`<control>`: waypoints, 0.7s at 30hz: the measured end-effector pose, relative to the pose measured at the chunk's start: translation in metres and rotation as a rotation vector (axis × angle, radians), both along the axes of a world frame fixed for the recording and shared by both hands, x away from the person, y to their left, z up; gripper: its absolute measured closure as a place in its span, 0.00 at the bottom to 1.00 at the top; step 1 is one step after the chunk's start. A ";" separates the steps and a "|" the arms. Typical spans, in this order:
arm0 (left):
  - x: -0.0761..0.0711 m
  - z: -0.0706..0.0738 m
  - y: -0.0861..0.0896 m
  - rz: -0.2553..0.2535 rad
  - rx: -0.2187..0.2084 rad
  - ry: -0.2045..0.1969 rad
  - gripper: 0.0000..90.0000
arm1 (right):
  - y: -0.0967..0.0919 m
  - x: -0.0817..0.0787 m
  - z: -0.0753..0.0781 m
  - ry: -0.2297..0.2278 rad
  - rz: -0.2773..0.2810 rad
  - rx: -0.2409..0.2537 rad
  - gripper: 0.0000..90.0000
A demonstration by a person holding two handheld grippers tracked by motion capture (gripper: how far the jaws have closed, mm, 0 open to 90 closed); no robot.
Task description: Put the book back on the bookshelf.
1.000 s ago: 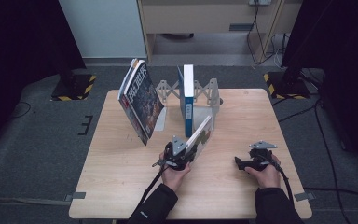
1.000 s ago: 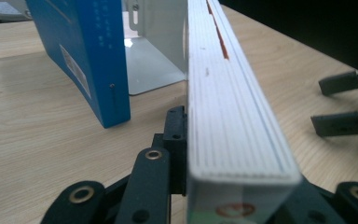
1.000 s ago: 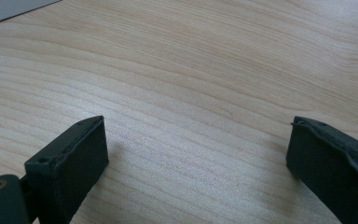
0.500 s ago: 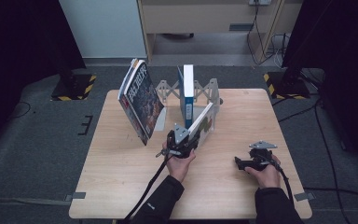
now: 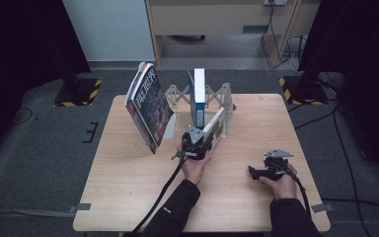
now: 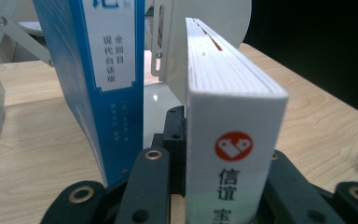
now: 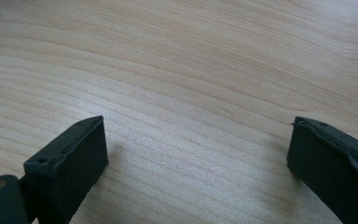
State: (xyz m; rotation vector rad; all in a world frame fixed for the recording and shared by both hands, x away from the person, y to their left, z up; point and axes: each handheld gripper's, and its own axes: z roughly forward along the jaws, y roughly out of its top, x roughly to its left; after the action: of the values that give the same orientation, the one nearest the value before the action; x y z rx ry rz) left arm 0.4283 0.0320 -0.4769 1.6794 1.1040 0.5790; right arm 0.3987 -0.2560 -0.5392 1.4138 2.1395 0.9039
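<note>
**White book held at the rack, its lower spine cut off**

The left gripper [image 5: 201,143] clenches a white book [image 6: 230,135], tilted beside the upright blue book [image 6: 105,70] in the rack [image 5: 222,98]. Its spine print runs off-frame. The right gripper [image 7: 196,158] rests released on the bench [image 5: 128,197].

Light wooden table [image 5: 128,197] on grey floor, white folding book rack [image 5: 225,98] standing at its far middle, magazine [image 5: 148,106] leaning left of the rack, blue book [image 5: 198,96] upright in the rack
</note>
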 end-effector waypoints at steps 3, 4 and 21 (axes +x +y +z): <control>-0.001 -0.001 -0.001 -0.008 0.001 -0.006 0.83 | 0.000 0.000 0.000 0.000 0.000 0.000 0.06; -0.001 -0.001 -0.002 -0.012 0.007 -0.011 0.83 | 0.000 0.000 0.000 0.000 0.000 0.000 0.06; 0.001 -0.006 -0.006 -0.022 0.009 -0.008 0.82 | 0.000 0.000 0.000 0.000 0.000 0.000 0.06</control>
State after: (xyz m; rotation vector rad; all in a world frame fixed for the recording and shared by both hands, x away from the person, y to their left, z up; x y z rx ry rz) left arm 0.4293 0.0255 -0.4834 1.6934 1.0777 0.5773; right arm 0.3987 -0.2559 -0.5392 1.4138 2.1396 0.9039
